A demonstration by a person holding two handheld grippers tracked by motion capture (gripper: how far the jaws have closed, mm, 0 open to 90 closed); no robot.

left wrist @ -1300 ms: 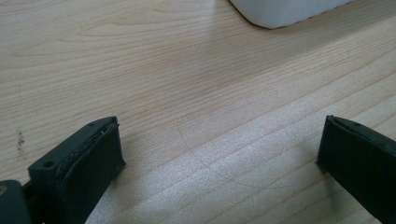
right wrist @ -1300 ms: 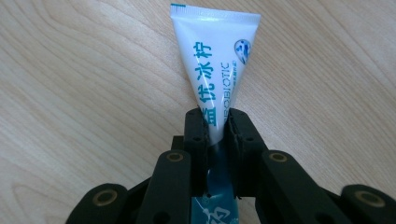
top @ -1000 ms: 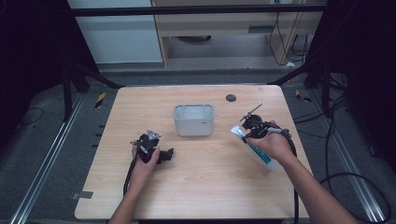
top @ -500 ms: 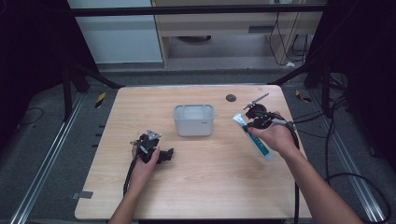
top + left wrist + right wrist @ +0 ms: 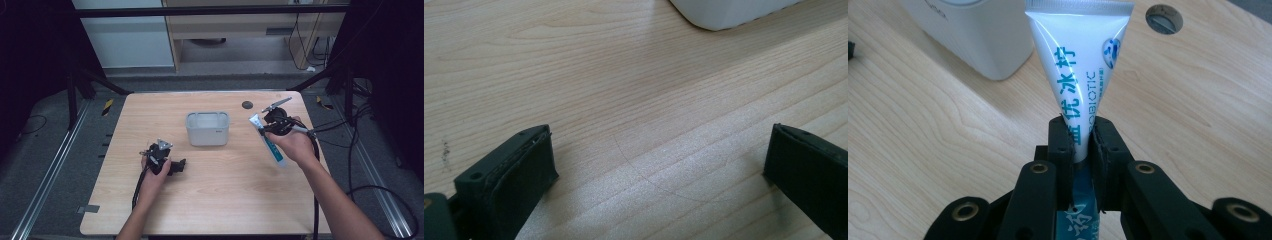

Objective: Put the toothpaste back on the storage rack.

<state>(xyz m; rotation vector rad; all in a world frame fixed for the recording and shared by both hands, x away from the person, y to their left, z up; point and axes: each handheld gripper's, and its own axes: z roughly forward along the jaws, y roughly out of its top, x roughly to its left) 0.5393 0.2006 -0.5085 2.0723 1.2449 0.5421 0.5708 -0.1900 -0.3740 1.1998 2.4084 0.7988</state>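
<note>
Right claw (image 5: 1081, 137): clamped on the toothpaste tube (image 5: 1079, 75); I have both jaws pinching its narrow middle, so the flat crimped end stands out ahead of them.
Tube position: in the high view the toothpaste tube (image 5: 267, 141) hangs off the surface (image 5: 220, 200), tilted, its crimped end toward the white bin (image 5: 207, 128) and its lower end back under my right hand (image 5: 295, 145).
Why this grip: I judge a mid-body pinch keeps the soft tube from folding and leaves the leading end free to go in first.
White bin: open-topped, mid-surface, just beside the tube on its left and not touching it; in the right claw's view the white bin (image 5: 973, 37) sits ahead and to the left.
Left claw (image 5: 659, 165): jaws wide apart with nothing between them, resting low on the bare surface (image 5: 624, 100), near the bin's corner.
Why parked: I read it as kept out of the way, since one claw can carry the tube.
Dark round insert (image 5: 247, 105): set in the surface behind the bin, well clear.
Next call: carry the tube over the bin's rim, then open.
</note>
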